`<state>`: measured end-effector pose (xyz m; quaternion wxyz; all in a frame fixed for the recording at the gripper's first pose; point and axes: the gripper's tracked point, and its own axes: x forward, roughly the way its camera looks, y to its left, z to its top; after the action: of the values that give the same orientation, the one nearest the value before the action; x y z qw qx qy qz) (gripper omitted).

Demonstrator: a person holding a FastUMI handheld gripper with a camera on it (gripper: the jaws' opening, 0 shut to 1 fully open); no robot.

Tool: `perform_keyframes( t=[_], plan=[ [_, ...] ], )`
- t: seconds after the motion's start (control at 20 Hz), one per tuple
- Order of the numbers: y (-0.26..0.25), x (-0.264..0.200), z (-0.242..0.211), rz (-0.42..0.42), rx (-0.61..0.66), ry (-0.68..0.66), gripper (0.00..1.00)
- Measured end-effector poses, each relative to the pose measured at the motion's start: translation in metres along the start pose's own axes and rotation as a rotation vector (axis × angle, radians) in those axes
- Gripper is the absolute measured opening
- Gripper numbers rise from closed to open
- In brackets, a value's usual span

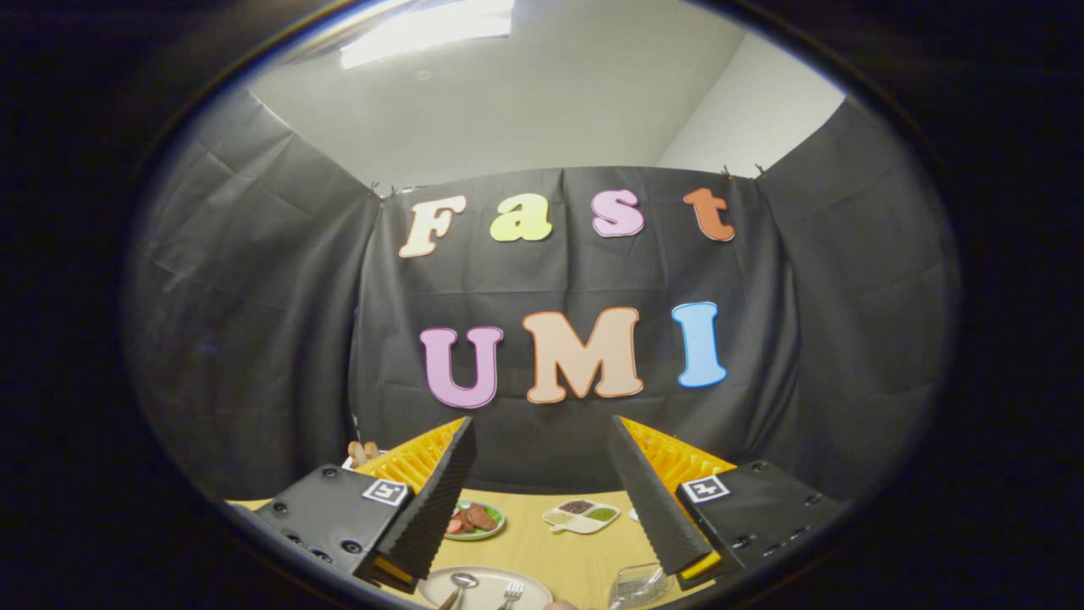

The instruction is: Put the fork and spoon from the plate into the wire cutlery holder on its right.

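**Fork and spoon: both on the plate, nothing moved yet**

Fork (511, 593) and spoon (461, 583) lie on the plate (487, 585), low between the tool's (542, 449) wide-spread, empty fingers. The wire cutlery holder (637, 585) waits under the right finger. Both transfers remain.

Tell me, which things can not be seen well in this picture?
- Spoon and fork, gripper view: handles cut off at the view's edge.
- Wire cutlery holder: partly behind a finger, contents unclear.
- Far divided dish: food too small to identify.
- Gripper: fingers open, holding nothing.
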<state>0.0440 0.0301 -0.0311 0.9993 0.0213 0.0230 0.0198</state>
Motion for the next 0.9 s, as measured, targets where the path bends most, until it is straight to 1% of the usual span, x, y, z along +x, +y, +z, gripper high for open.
perform_keyframes(
  t=[0.25, 0.55, 0.9],
  plan=[
    [0.003, 0.004, -0.018, 0.016, 0.001, 0.042, 1.00],
    [0.007, 0.005, -0.052, 0.038, -0.018, 0.120, 1.00],
    [0.019, 0.008, -0.096, 0.069, -0.010, 0.210, 1.00]
  ],
)
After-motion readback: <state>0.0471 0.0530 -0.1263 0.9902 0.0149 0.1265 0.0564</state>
